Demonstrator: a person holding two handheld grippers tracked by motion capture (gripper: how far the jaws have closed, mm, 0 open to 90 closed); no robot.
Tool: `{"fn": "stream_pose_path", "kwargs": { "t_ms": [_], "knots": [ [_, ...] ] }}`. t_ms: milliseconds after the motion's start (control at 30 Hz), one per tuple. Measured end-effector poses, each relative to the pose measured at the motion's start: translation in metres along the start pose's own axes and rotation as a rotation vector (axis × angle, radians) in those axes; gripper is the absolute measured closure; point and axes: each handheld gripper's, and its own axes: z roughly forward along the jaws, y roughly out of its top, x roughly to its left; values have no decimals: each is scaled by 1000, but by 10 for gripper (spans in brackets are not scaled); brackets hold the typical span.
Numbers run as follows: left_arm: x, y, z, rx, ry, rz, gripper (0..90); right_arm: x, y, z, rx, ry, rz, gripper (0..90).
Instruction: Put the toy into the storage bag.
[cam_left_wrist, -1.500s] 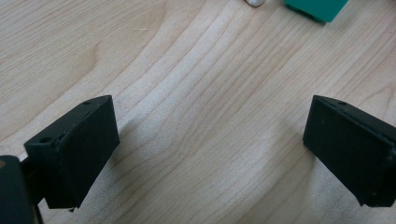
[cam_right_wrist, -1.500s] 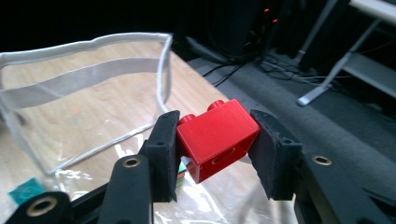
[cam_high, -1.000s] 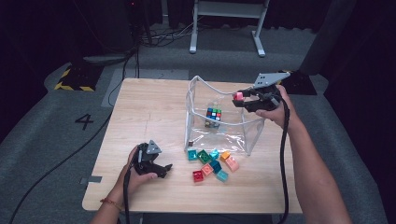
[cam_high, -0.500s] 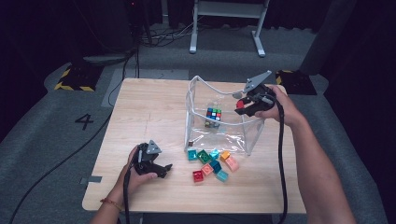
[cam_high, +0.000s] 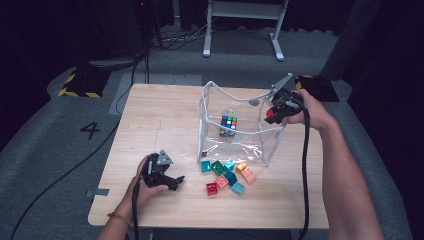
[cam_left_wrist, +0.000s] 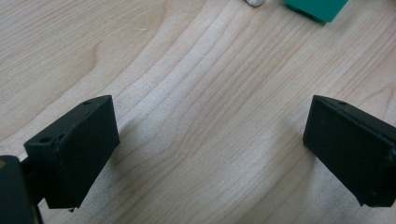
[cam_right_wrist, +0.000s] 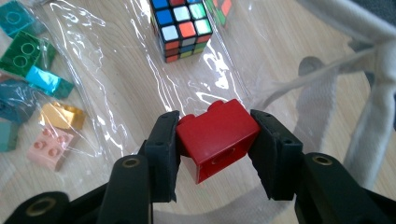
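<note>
red brick (cam_right_wrist: 215, 138) clamped between right gripper (cam_right_wrist: 214, 154) pads over clear bag (cam_high: 235, 142); left gripper (cam_left_wrist: 210, 149) — jaws wide, empty.

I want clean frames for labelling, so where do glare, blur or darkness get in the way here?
High view: the room around the table is nearly black. Right gripper view: white glare streaks the clear bag over the blocks; the red brick in the right tool stays sharp. Left gripper view: the wood grain is crisp, the green block at the top edge is soft.
</note>
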Motion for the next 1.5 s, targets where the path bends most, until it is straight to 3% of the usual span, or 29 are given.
{"fn": "stream_pose_path", "kwargs": {
  "t_ms": [667, 867, 967, 1067, 1367, 1500],
  "knots": [
    [0, 0, 0, 0, 0, -1, 35, -4, -11, 0, 60, -20, 13, 509],
    [0, 0, 0, 0, 0, 0, 35, -2, -15, -8, -44, -25, 24, 462],
    [0, 0, 0, 0, 0, -1, 35, 1, -20, -16, -146, -31, 40, 440],
    [0, 0, 0, 0, 0, 0, 35, 6, -27, -27, -206, -52, 51, 418],
    [0, 0, 0, -1, 0, -1, 35, 28, -47, -58, -446, -148, 189, 325],
    [0, 0, 0, 0, 0, -1, 35, 37, -55, -70, -504, -173, 214, 304]
  ]
}}
